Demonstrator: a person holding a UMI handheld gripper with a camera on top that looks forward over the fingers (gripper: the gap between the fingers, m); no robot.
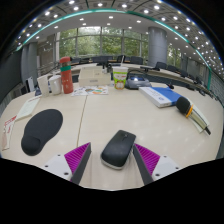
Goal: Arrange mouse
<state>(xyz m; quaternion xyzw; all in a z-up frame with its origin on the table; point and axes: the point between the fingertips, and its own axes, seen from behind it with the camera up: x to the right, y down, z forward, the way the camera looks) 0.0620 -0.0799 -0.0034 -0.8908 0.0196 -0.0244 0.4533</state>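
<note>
— Where's your mouse right now?

— The dark mouse sits on the pale table, right between your gripper fingers. The magenta pads stand spread to either side of it, with a gap showing at each flank, so you aren't pressing on it (it rests on the tabletop by its own weight).

— And the mouse pad?

— The black mouse pad lies off to the left of your left finger, apart from the mouse. Beyond your fingers you have a red bottle standing upright near some boxes, a white cup with a green band farther back, and a blue book to the right.
</note>
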